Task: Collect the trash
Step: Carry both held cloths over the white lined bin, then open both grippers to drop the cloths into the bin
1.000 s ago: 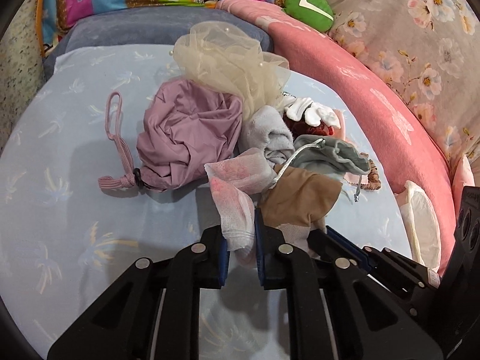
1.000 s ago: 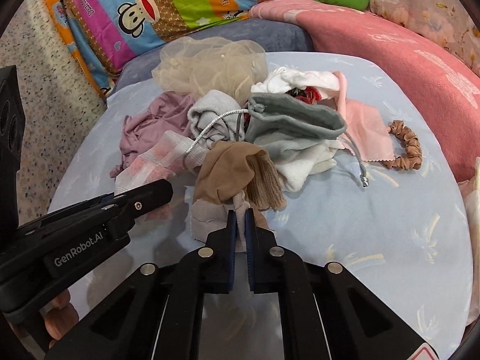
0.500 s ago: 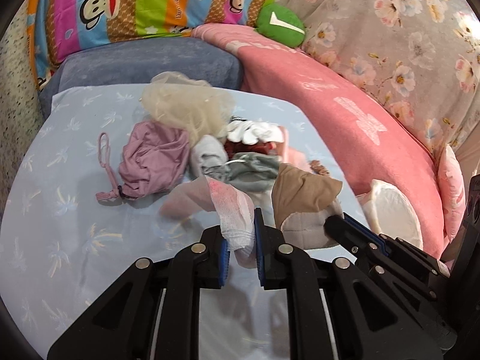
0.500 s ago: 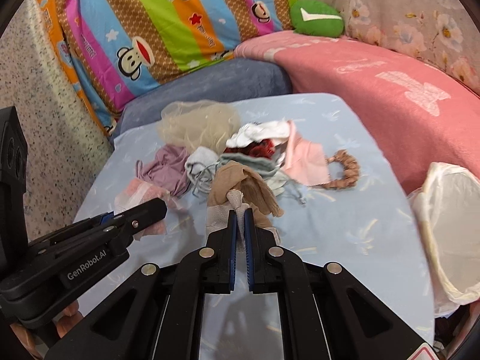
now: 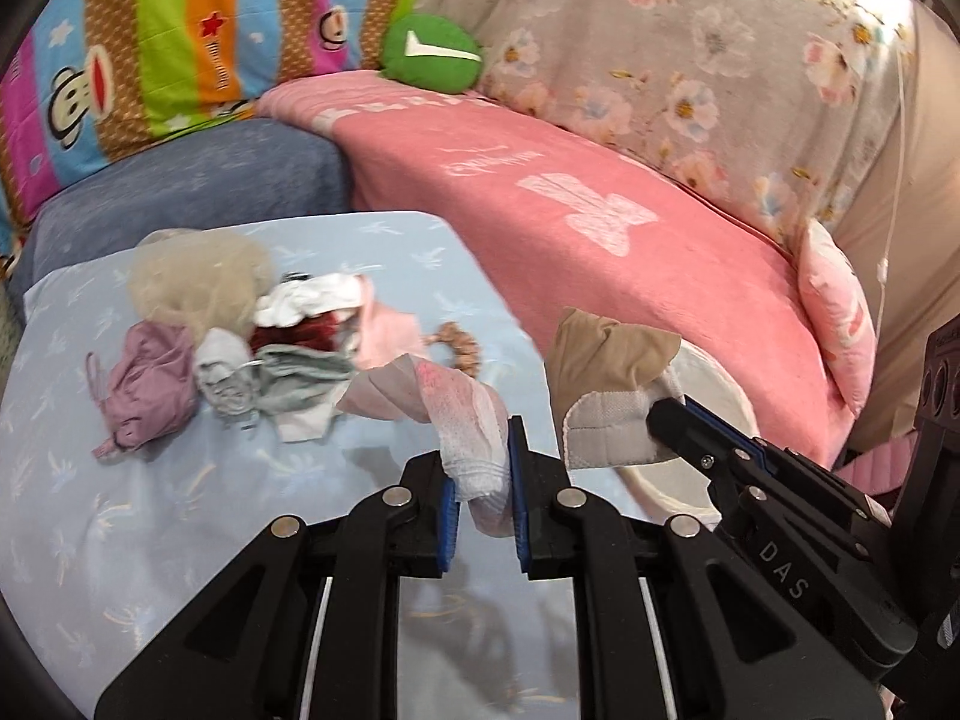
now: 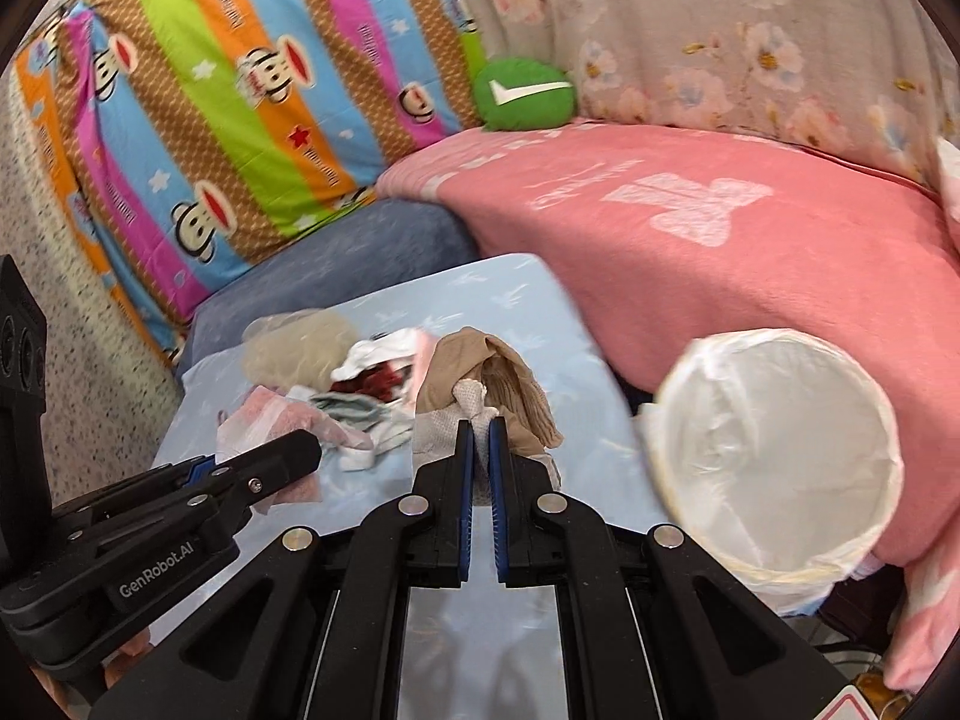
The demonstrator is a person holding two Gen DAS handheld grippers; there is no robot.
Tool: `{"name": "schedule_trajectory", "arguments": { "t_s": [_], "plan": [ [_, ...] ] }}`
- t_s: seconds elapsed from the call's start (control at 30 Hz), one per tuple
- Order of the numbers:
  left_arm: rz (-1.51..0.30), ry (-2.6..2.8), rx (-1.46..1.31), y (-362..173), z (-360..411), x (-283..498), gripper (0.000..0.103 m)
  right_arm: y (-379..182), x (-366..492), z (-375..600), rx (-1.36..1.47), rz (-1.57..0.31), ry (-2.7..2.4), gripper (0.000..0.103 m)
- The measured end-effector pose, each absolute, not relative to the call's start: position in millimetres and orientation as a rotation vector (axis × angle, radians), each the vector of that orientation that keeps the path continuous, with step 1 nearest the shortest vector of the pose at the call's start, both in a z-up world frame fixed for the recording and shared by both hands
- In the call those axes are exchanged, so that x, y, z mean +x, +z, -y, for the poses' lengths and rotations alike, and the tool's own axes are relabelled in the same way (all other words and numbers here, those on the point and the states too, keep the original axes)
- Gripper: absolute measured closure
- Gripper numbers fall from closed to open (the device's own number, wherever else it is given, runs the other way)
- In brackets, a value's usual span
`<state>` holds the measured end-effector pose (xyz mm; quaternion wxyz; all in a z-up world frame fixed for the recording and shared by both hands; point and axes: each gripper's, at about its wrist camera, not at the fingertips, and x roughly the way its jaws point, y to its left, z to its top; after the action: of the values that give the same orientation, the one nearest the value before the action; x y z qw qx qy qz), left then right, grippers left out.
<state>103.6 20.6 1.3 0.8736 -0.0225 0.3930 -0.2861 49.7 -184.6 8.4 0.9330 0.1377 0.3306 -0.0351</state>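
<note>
Above the blue sheet (image 5: 150, 516), both tools clamp cloths beside a lined bin (image 6: 774, 456).

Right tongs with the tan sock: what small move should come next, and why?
Probably carry the right tongs rightward over the bin before opening. They are shut on the tan sock, which hangs over the blue sheet, and the lined bin stands open just to the right.

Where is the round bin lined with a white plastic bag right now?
In the right wrist view, the round bin lined with a white plastic bag stands on the right, between the light blue bed sheet and the pink blanket.
</note>
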Motion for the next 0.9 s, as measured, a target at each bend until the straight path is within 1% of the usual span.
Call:
{"name": "schedule_trajectory", "arguments": {
  "t_s": [0.33, 0.8, 0.83, 0.87, 0.9],
  "plan": [
    [-0.802, -0.746, 0.04, 14.6, 58.1, 85.1, 0.089, 4.6, 19.0, 264.4, 0.368, -0.642, -0.209, 0.098],
    [-0.812, -0.91, 0.11, 18.6, 146.3, 77.4, 0.087, -9.4, -2.8, 335.9, 0.446, -0.62, -0.33, 0.098],
    [-0.821, -0.912, 0.112, 17.3, 151.8, 78.5, 0.084, -11.1, -3.6, 339.4, 0.451, -0.62, -0.335, 0.098],
    [-0.825, -0.908, 0.111, 16.6, 154.0, 79.7, 0.075, -12.2, -4.0, 342.0, 0.455, -0.62, -0.339, 0.098],
    [-0.824, -0.905, 0.108, 16.6, 155.9, 80.4, 0.069, -13.1, -4.4, 344.1, 0.458, -0.62, -0.342, 0.098]
  ]
}}
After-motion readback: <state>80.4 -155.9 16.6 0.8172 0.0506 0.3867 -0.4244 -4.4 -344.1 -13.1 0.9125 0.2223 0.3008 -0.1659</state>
